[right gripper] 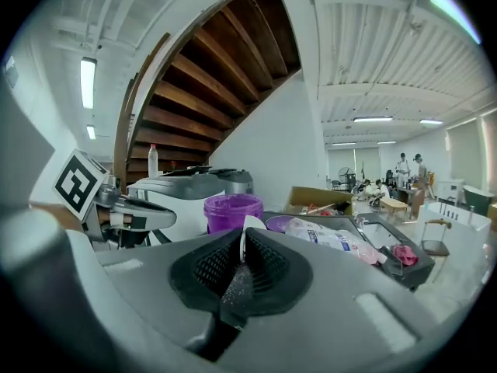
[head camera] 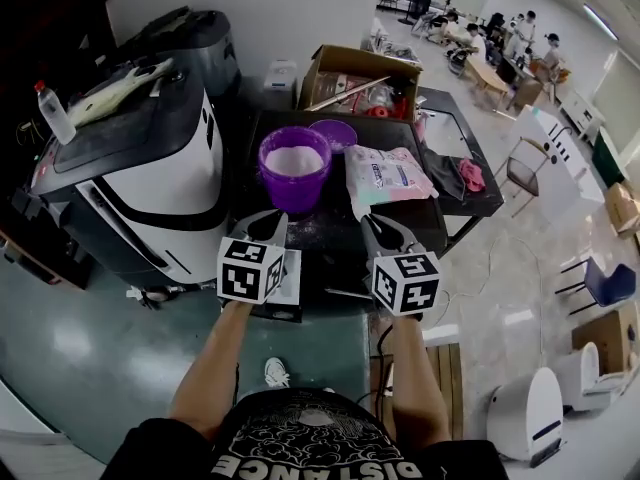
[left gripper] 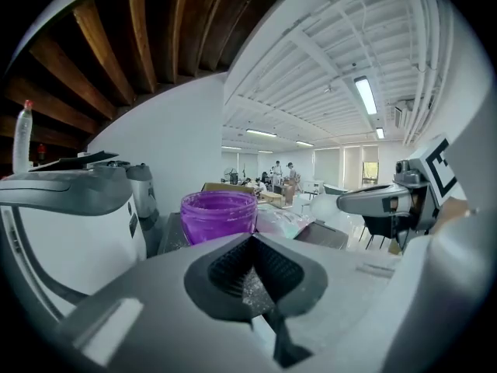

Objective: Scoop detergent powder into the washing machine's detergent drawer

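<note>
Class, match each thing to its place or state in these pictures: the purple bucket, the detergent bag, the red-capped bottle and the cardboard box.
Things:
1. purple bucket
2. detergent bag
3. red-capped bottle
4. cardboard box

Places or states:
A. upright at the top left of the washing machine
B. open, farthest from the person
C. holding white powder
D. lying flat on the black table, right of the bucket

Pairs: 1-C, 2-D, 3-A, 4-B.
</note>
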The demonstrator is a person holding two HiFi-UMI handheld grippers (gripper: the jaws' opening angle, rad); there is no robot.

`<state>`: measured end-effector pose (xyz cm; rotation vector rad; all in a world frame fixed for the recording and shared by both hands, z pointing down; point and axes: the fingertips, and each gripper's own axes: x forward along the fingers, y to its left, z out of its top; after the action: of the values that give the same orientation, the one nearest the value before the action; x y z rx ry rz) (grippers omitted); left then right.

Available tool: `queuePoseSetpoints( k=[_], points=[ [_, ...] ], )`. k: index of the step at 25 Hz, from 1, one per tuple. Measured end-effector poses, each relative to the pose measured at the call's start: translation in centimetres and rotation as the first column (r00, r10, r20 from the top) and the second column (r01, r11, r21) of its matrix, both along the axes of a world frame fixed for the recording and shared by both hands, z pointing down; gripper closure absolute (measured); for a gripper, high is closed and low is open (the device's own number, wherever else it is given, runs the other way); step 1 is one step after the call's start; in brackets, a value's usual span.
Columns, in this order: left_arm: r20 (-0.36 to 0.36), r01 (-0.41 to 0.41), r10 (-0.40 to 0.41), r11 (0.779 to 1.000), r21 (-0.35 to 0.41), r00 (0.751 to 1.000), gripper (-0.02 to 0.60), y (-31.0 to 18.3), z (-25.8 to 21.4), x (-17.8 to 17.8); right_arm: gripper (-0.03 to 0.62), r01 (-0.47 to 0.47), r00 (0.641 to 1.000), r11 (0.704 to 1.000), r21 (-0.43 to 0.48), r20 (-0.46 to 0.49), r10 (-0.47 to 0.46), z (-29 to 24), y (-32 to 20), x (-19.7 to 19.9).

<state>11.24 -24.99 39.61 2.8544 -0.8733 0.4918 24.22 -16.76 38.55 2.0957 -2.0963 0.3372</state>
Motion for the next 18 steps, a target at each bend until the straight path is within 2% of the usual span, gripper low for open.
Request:
queuePoseSetpoints(
  k=[11,18],
  points=[
    [-0.002,-0.061,0.061,0.998,0.015,0.998,0.572,0.8,-0.8,2.9,0.559,-0.070,0.997,0.997,0.036,0.023,0.070,-1.3,2.2,2.0],
    [0.008,-0.072,0.072,0.997,0.016,0.997,0.572,1.2,-0.5,3.3,0.559,-0.081,0.996,0.996,0.036,0.030,0.080,-0.8,2.7,2.2]
  ],
)
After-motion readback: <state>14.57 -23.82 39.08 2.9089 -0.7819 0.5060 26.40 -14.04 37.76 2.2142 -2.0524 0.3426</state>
